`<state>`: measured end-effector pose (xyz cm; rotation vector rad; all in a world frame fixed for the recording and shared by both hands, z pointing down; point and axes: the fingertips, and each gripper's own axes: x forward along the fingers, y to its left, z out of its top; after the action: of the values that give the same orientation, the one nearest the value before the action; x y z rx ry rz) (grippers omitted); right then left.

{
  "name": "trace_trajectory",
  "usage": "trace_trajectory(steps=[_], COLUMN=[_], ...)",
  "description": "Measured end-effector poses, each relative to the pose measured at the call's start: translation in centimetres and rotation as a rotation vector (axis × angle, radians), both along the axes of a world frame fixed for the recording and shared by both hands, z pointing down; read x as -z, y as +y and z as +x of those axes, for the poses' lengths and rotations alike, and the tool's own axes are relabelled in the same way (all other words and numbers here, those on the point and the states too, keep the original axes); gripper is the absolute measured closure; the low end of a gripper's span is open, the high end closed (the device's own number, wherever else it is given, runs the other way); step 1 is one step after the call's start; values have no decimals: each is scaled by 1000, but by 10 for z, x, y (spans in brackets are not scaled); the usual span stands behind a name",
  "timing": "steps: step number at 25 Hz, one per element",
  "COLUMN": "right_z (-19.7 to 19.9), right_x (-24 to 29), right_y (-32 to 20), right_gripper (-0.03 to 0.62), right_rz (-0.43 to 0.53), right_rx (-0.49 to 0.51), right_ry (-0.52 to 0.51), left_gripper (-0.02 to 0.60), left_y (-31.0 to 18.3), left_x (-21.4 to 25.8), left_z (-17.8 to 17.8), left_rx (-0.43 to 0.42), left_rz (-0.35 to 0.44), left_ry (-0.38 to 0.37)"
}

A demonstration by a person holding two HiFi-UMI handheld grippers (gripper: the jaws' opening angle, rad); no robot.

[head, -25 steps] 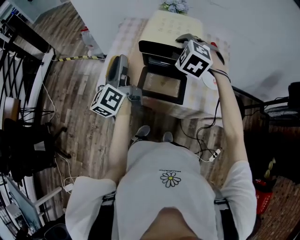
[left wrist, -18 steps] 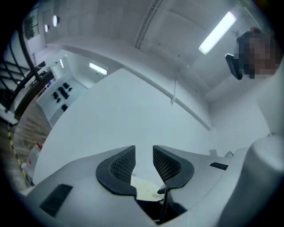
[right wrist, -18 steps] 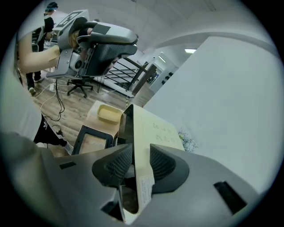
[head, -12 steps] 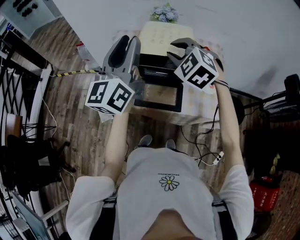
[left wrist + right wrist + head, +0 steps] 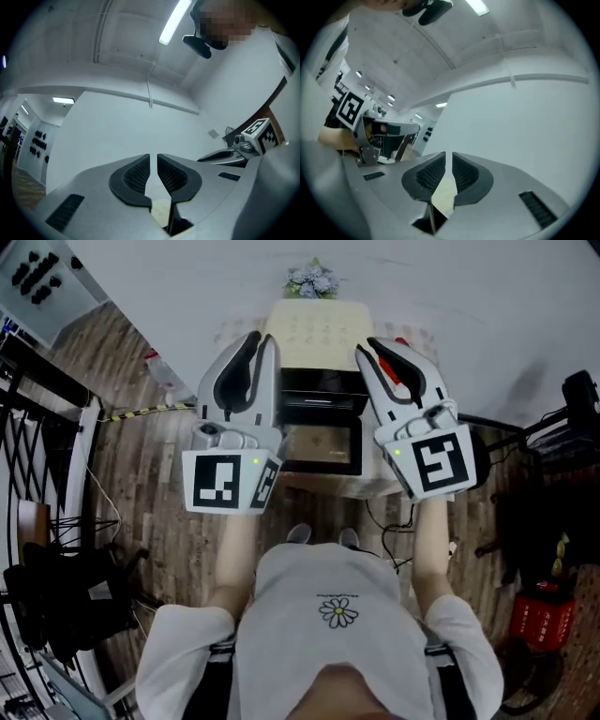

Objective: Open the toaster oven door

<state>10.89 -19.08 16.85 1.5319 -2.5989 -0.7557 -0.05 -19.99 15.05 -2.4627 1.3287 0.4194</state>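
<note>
Oven door (image 5: 323, 444) is in neither of my two grippers: left (image 5: 261, 341) and right (image 5: 380, 351) both hover empty, jaws closing to a thin slit, above the one oven (image 5: 314, 329) on the table (image 5: 323, 484), its door folded down open, one bunch of flowers (image 5: 314, 279) behind.
</note>
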Motion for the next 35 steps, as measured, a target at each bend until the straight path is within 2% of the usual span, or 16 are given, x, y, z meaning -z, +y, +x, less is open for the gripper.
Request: trace_trajectory(steps=[2, 4, 7, 11, 16, 21, 24, 35], right_z=[12, 23, 37, 49, 58, 59, 59, 62], right_x=[0, -5, -15, -26, -61, -93, -100, -108], right_y=[13, 23, 34, 48, 54, 56, 56, 51], right_gripper=[567, 576, 583, 583, 583, 583, 585, 585], right_rz=[10, 14, 32, 57, -9, -90, -99, -116], right_rx=[-61, -137, -260, -352, -393, -392, -408, -422], right_ry=[-118, -177, -188, -230, -249, -257, -229, -238], left_gripper=[537, 555, 565, 565, 565, 565, 565, 565], left_y=[8, 15, 23, 28, 29, 25, 24, 23], left_x=[-5, -8, -14, -29, -56, -70, -72, -86], left_z=[4, 8, 13, 5, -7, -13, -17, -13], left_rx=[9, 10, 9, 36, 75, 90, 99, 91], left_rz=[9, 18, 8, -27, -68, -89, -93, -104], left_ry=[-31, -48, -41, -57, -72, -63, -64, -68])
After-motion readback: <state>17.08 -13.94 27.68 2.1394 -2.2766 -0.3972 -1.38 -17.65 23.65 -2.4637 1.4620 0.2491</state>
